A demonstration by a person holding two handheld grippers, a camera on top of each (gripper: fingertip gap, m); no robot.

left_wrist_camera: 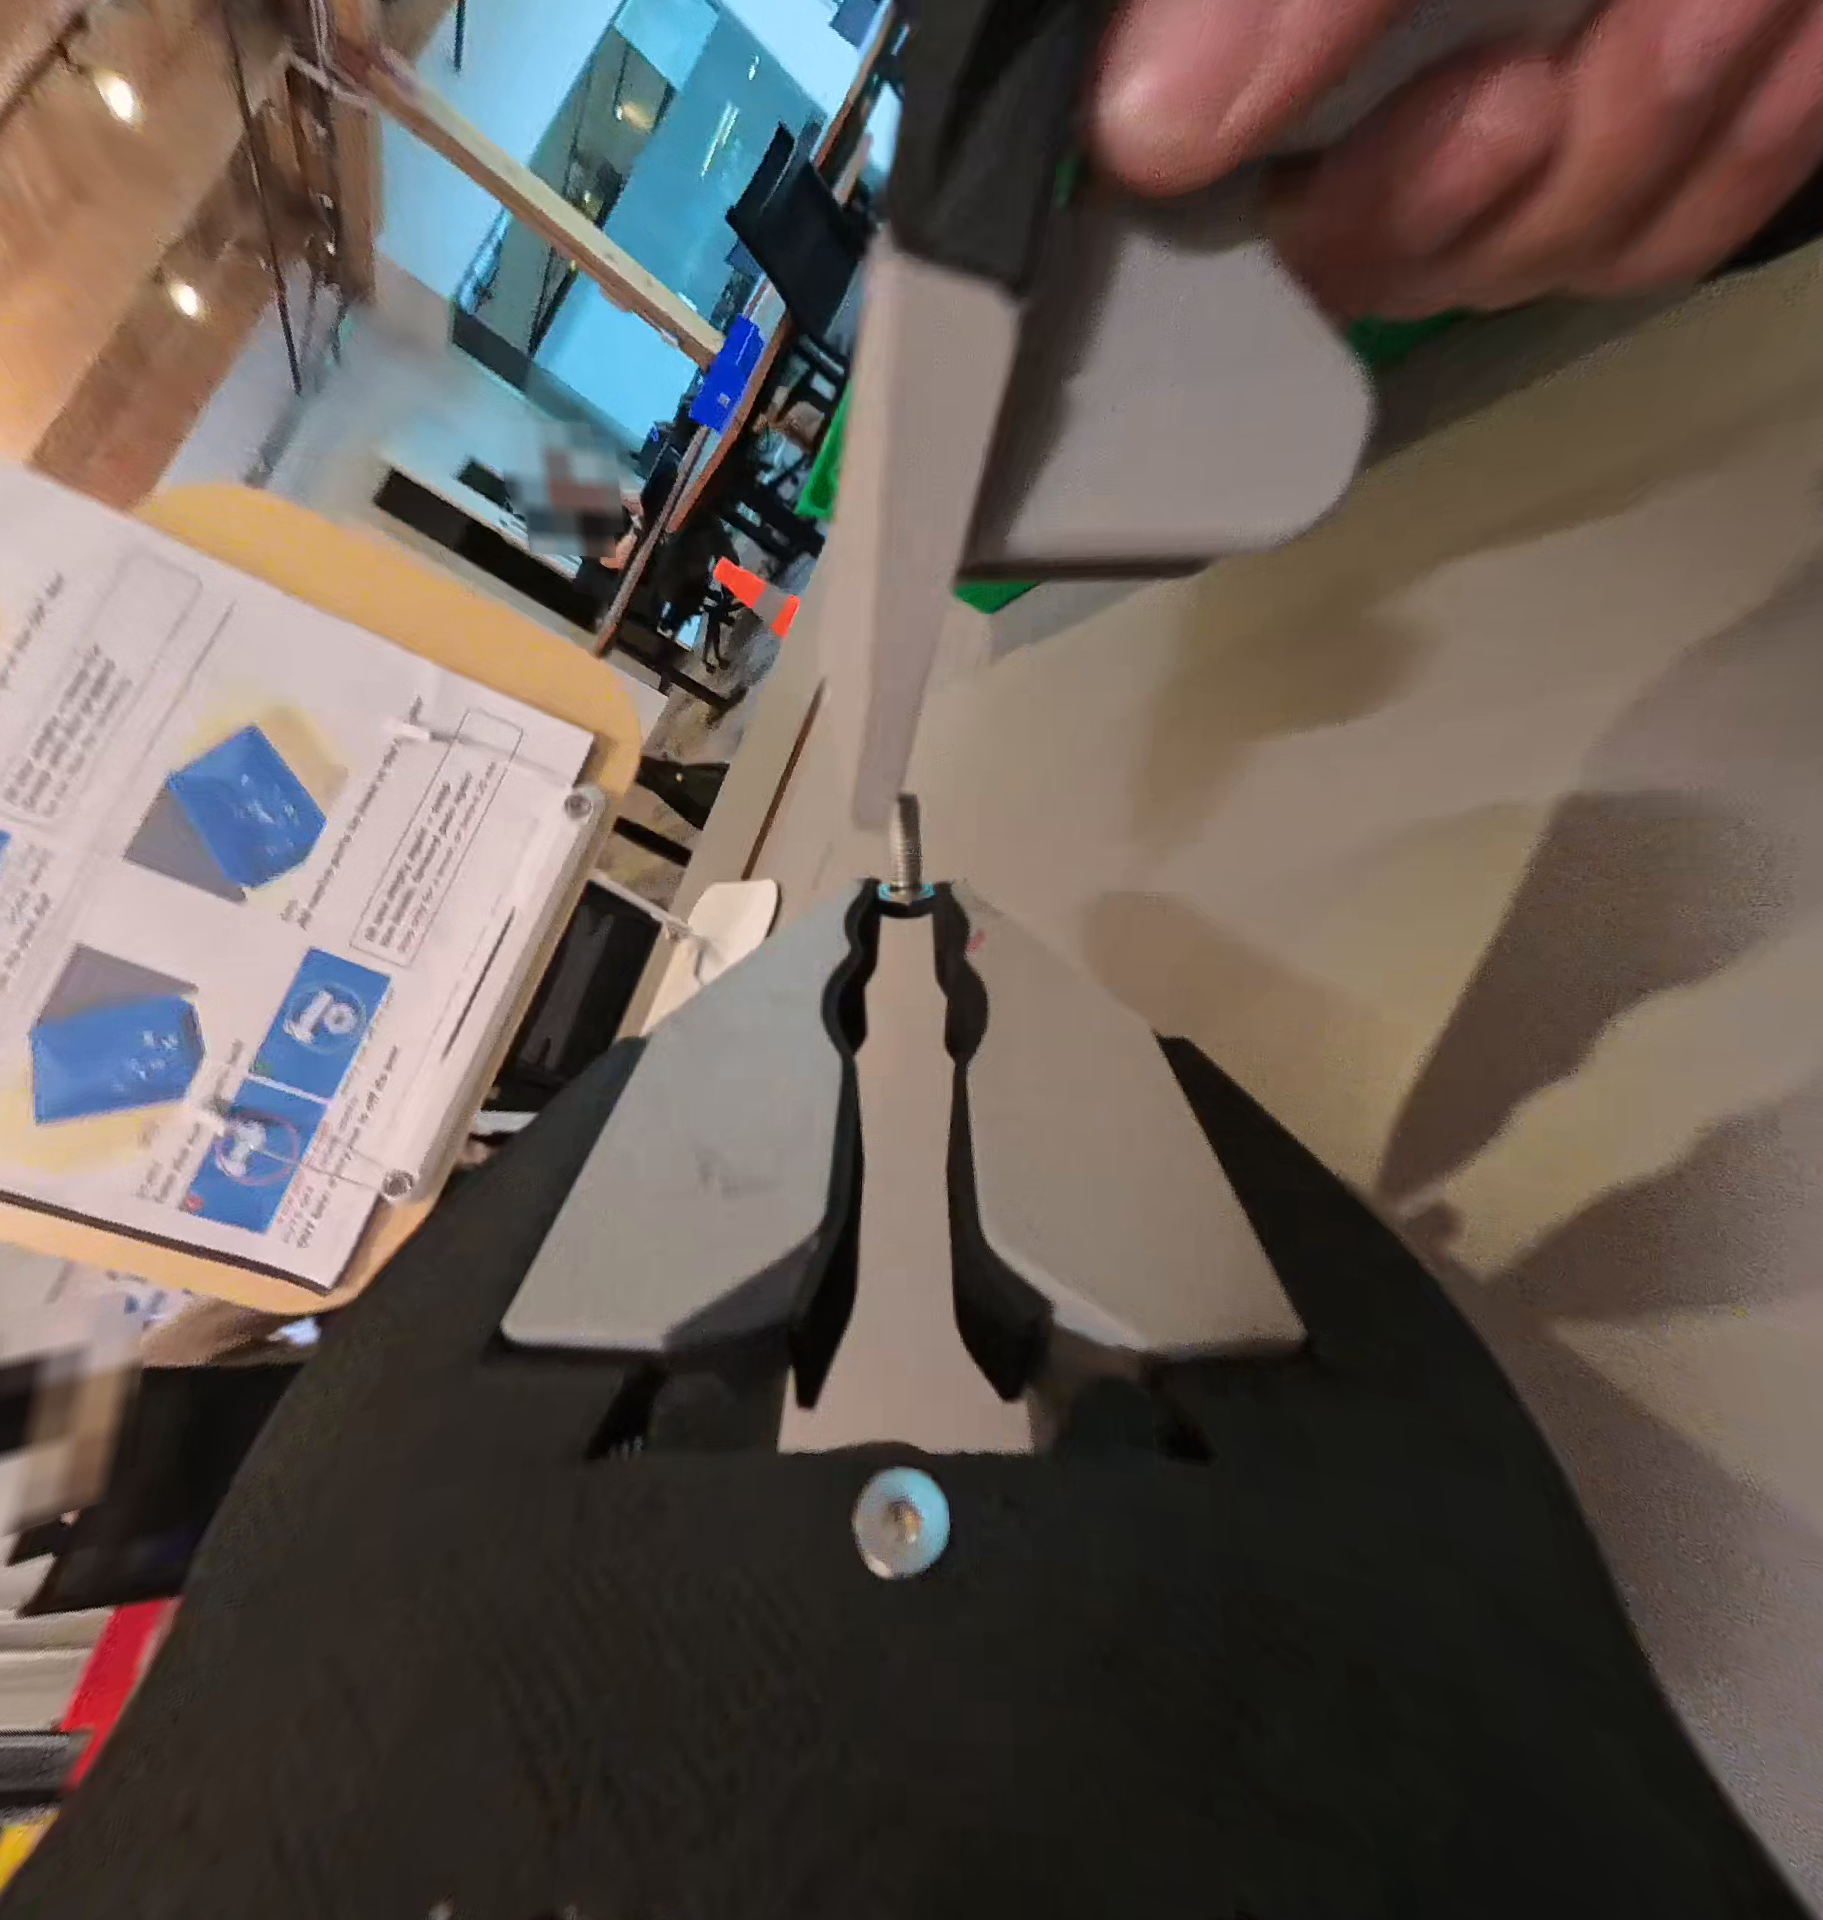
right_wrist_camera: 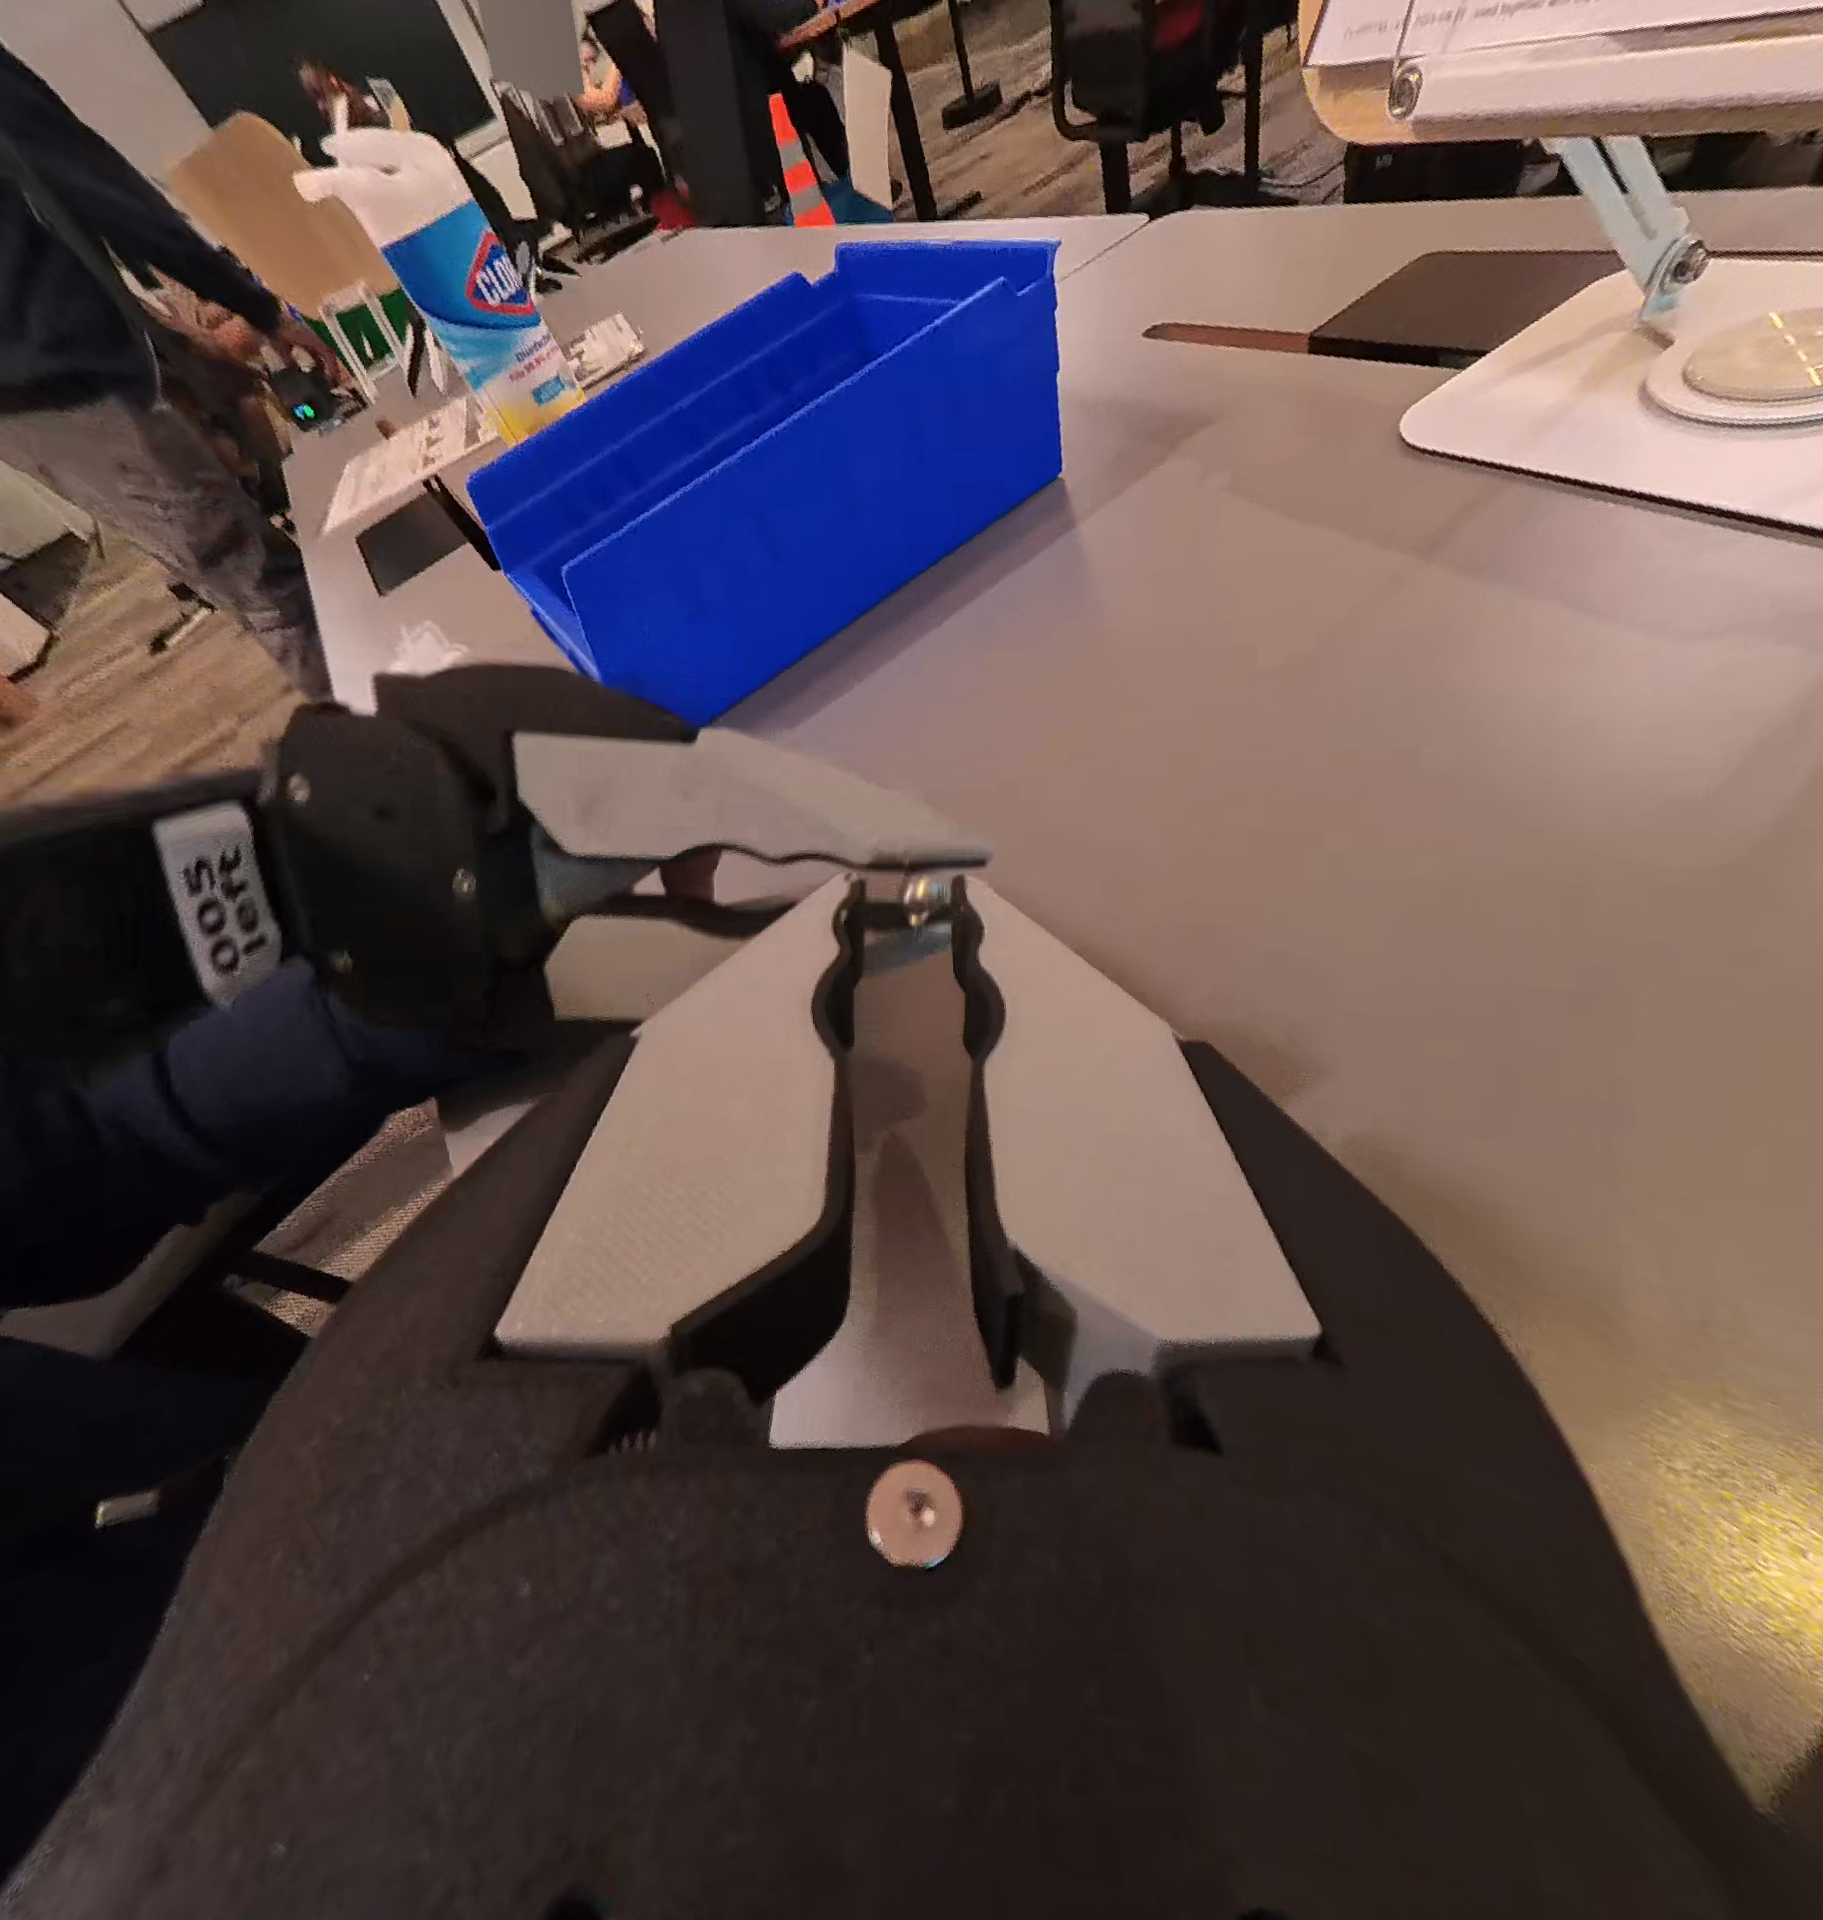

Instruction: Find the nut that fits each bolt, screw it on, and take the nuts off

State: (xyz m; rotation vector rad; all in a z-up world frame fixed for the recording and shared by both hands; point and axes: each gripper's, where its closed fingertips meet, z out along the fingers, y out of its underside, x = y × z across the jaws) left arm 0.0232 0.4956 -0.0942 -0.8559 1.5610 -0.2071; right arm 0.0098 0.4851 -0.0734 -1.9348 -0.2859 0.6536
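Your left gripper had its fingers pinched narrow on the bolt at the head end, threaded shank poking out past the tips. Your right gripper met it tip to tip above the desk, its fingers closed narrow on a small nut at the bolt's end. In the left wrist view your right hand showed gripping that tool, blurred. A blue bin sat behind on the desk, well apart. An instruction sheet stood to the left.
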